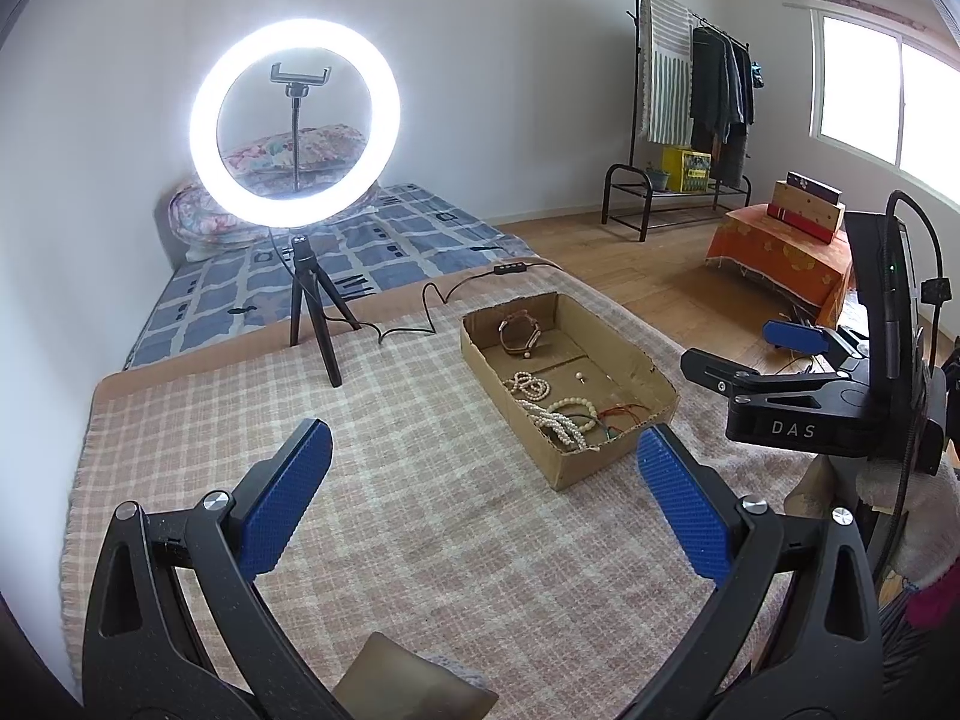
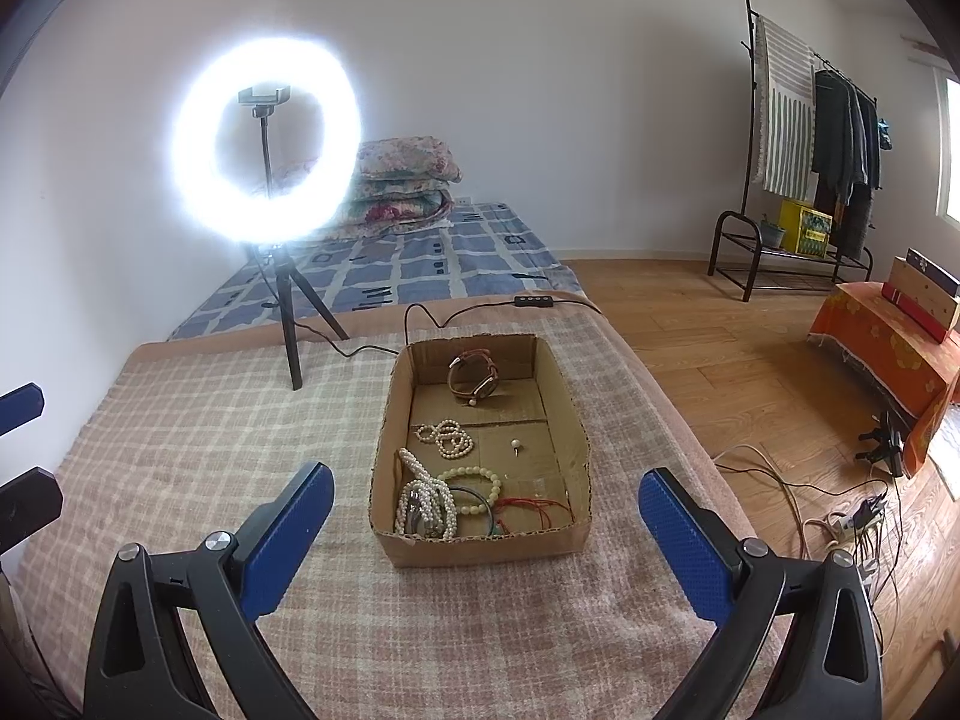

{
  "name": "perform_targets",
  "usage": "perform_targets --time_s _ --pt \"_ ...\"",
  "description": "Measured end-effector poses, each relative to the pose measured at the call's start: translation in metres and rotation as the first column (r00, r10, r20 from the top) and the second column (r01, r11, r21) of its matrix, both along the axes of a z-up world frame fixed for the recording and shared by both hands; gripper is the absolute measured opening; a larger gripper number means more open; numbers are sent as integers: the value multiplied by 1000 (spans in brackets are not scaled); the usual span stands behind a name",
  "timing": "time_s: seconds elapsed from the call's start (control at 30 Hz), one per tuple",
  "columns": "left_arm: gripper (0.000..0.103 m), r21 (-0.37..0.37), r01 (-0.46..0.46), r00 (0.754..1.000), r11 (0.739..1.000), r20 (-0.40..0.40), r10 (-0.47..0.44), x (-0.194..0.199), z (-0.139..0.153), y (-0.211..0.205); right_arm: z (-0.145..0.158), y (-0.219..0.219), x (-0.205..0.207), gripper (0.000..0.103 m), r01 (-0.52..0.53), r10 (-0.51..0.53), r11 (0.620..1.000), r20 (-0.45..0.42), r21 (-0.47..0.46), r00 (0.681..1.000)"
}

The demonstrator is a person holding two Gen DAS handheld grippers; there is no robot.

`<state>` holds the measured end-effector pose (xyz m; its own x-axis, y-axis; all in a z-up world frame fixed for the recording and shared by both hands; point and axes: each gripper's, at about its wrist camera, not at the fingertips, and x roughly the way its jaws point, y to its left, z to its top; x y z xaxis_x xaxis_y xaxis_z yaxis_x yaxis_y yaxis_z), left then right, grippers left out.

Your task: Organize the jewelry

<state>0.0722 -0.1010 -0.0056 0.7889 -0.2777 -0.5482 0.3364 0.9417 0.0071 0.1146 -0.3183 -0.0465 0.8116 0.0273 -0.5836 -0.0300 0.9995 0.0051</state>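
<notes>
An open cardboard box [image 2: 480, 546] sits on the checked cloth and holds the jewelry. A brown-strap watch [image 2: 474, 381] lies in its far section. In the near section are a looped pearl necklace [image 2: 447, 438], a heap of pearl strands [image 2: 423, 504], a cream bead bracelet [image 2: 474, 483], a small pin [image 2: 516, 446] and red cords [image 2: 534, 510]. My right gripper [image 2: 486, 510] hovers open just in front of the box, holding nothing. My left gripper [image 1: 483, 480] is open and empty too, to the left of the box [image 1: 576, 468]. The watch [image 1: 521, 333] also shows there.
A lit ring light [image 1: 294, 120] on a tripod stands at the table's far left, and its cable and controller [image 1: 504, 270] run behind the box. A bed lies beyond. A clothes rack [image 1: 690, 90], an orange-covered stand [image 2: 888, 348] and floor cables [image 2: 840, 516] are to the right.
</notes>
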Motion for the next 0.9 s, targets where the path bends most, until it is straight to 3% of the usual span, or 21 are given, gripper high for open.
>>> perform_targets --time_s 0.7,0.9 --pt "103 0 6 1000 1000 -9 -6 -2 1 -7 1 0 0 103 3 -3 1000 4 0 1000" --pt "103 26 -25 998 999 56 23 -5 5 -10 3 1 0 103 -1 1 1000 4 -3 1000"
